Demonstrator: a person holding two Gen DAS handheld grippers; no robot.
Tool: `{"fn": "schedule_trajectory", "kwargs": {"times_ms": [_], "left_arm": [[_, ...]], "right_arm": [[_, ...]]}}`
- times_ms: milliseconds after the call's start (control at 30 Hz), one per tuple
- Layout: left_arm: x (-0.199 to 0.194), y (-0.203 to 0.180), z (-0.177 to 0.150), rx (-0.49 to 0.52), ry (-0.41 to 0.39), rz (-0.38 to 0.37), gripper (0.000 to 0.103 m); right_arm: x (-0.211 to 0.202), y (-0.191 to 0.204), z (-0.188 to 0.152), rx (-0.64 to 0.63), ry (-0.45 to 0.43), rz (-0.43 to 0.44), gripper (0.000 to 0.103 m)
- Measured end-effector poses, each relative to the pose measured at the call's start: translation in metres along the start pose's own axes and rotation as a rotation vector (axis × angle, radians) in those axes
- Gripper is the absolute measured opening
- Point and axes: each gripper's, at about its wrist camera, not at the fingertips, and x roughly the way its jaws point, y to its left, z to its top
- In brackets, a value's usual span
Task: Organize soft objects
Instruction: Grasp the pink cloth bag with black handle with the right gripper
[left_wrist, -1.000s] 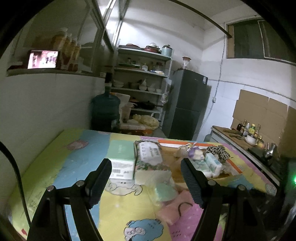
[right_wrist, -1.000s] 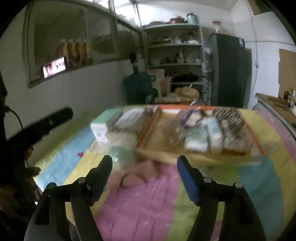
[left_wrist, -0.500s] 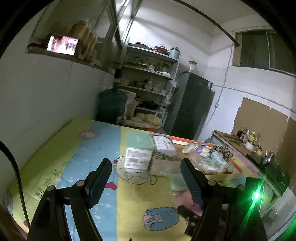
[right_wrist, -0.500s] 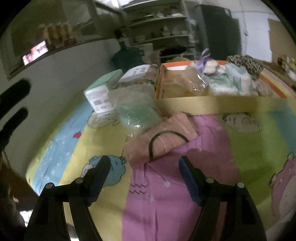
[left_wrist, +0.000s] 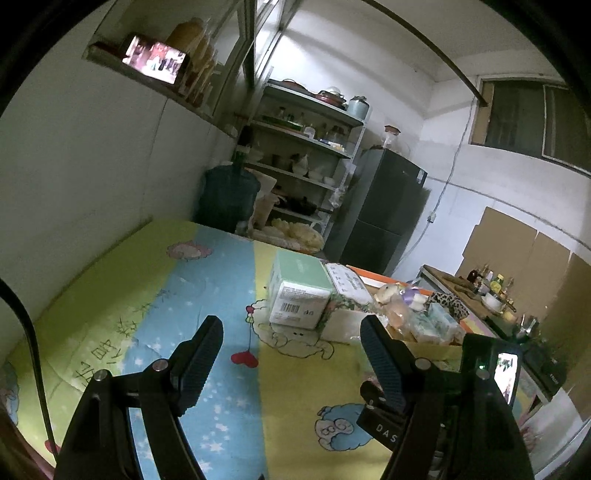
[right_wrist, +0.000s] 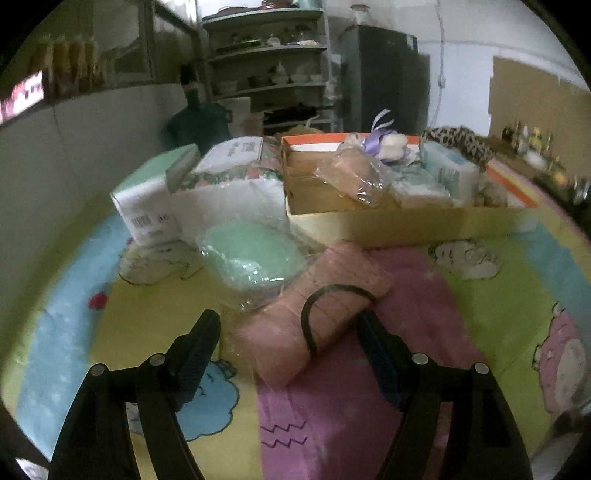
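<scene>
r gripper (right_wrist: 288, 345) spread wide, pink pouch (right_wrist: 314, 310) lies btwn its fingers, no contact seen. l gripper (left_wrist: 291, 354) spread, empty.

Both wrist cameras look forward along their tongs, the right tilted down nearer the counter (right_wrist: 155, 325); they share the cardboard tray (left_wrist: 428, 341) (right_wrist: 406, 221) (and shelves).

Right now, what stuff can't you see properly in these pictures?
- Pink pouch: missing from the left wrist view, where the right gripper blocks that spot.
- Box contents: right wrist view, blurred and piled up.
- Green carton print: left wrist view, too small.
- Shelf items: both views, too far.
</scene>
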Motion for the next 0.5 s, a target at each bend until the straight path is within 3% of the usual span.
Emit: {"fn": "schedule_trajectory", "kwargs": {"times_ms": [100,167,500], "left_arm": [[0.001,0.003,-0.003,-0.007,0.010,-0.019,0.077],[0.003,0.003,-0.005,-0.008,0.019,-0.032,0.077],[0.019,-0.011,-0.016,-0.001,0.091,-0.091,0.077]], "right_arm": [[0.001,-0.003,-0.001,-0.026,-0.002,-0.016,0.078],[0.000,-0.013,-0.002,-0.020,-0.006,-0.011,0.070],[-0.022,-0.055,-0.021,-0.026,-0.015,0.080,0.056]]}}
